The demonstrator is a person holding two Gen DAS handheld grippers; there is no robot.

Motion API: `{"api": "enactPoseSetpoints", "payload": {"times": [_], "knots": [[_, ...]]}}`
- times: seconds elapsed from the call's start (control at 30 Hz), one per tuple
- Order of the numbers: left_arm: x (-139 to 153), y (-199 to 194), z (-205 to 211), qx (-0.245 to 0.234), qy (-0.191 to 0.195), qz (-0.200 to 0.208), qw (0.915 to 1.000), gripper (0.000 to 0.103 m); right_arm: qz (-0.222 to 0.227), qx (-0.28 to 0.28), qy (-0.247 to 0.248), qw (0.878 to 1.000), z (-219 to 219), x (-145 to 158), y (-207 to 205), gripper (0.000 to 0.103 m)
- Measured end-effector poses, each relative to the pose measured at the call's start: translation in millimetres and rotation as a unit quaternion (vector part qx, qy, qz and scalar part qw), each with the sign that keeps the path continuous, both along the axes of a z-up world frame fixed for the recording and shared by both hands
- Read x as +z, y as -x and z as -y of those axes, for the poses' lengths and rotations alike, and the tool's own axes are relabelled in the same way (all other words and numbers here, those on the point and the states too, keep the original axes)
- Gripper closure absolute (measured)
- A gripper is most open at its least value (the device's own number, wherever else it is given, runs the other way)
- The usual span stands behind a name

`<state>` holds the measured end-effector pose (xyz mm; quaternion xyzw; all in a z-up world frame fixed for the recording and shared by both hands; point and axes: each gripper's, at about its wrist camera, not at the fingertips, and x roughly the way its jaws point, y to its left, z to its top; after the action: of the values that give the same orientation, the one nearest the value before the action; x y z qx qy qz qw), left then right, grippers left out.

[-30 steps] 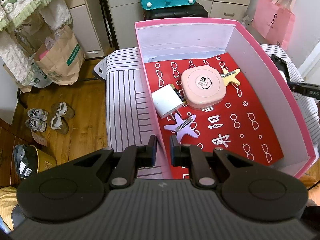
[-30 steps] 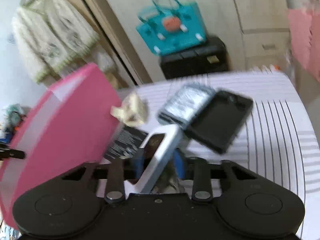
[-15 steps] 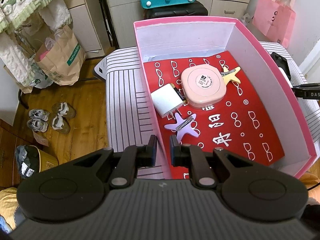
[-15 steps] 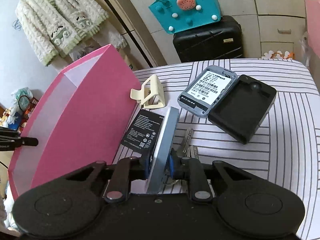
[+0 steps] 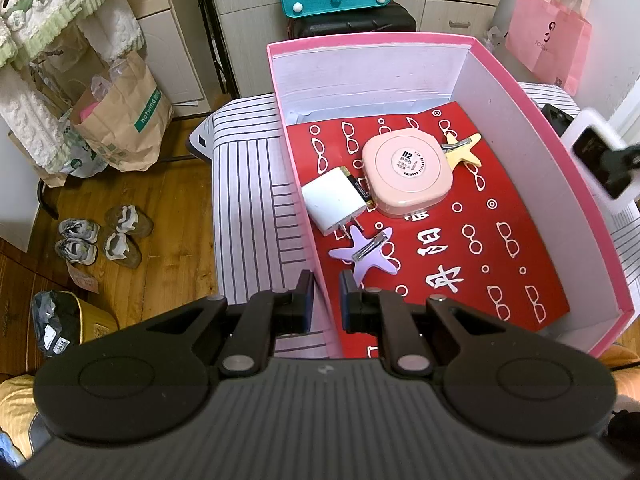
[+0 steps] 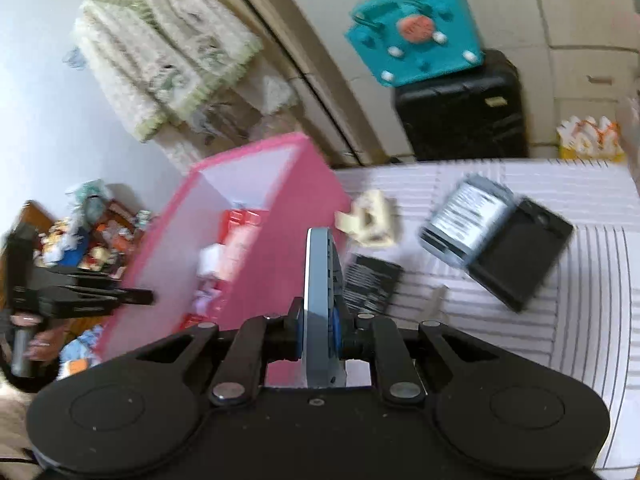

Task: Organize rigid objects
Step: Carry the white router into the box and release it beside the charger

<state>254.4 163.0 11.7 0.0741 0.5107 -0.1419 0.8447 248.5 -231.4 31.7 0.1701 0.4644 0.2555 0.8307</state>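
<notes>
While our right gripper (image 6: 318,332) is clamped on the slim grey device (image 6: 320,280), held on edge above the surface beside the pink box (image 5: 532,112), we judge sorting half done. Inside lie a pink case (image 5: 406,172), white charger (image 5: 334,200) and two star clips. Several gadgets remain outside. Our left gripper (image 5: 324,304) pinches the box's left wall.

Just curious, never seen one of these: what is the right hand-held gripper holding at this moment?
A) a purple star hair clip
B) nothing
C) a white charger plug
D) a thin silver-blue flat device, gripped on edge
D: the right hand-held gripper is shut on the flat device, held edge-up beside the pink box.
</notes>
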Motion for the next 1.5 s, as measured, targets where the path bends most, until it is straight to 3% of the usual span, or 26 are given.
{"api": "enactPoseSetpoints", "payload": {"times": [0.17, 0.27, 0.57, 0.67, 0.8, 1.03, 1.13, 1.2, 1.27, 1.4, 1.5], "knots": [[0, 0, 0, 0.000, -0.001, 0.000, 1.0000, 0.091, 0.024, 0.062, -0.029, 0.997, -20, 41, -5, 0.086], [0, 1, 0, -0.002, -0.003, 0.001, 1.0000, 0.091, 0.018, 0.112, -0.025, 0.993, -48, 50, -15, 0.086], [0, 2, -1, -0.001, -0.001, 0.000, 1.0000, 0.091, -0.057, 0.258, 0.028, 0.964, -153, 9, -45, 0.086], [0, 2, -2, -0.002, 0.002, -0.001, 1.0000, 0.091, -0.070, 0.303, 0.060, 0.948, -174, -10, -48, 0.086], [0, 3, -4, -0.005, 0.006, -0.003, 1.0000, 0.091, -0.076, 0.331, 0.082, 0.937, -187, -23, -48, 0.086], [0, 0, -5, -0.010, 0.010, -0.004, 0.9999, 0.091, -0.085, 0.335, 0.120, 0.931, -192, -37, -57, 0.086], [0, 1, -5, -0.009, 0.010, -0.002, 0.9999, 0.091, -0.099, 0.339, 0.107, 0.930, -188, -38, -67, 0.084], [0, 1, -6, -0.009, 0.011, -0.003, 0.9999, 0.091, -0.090, 0.318, 0.108, 0.937, -185, -36, -72, 0.079], [0, 1, -5, -0.008, 0.011, -0.004, 0.9999, 0.091, -0.061, 0.310, 0.134, 0.939, -185, -30, -72, 0.066], [0, 0, -5, -0.007, 0.012, -0.005, 0.9999, 0.091, 0.022, 0.287, 0.200, 0.937, -183, -16, -62, 0.065], [0, -1, -5, -0.005, 0.014, -0.005, 0.9999, 0.091, 0.041, 0.267, 0.172, 0.947, -166, -2, -58, 0.065]]}}
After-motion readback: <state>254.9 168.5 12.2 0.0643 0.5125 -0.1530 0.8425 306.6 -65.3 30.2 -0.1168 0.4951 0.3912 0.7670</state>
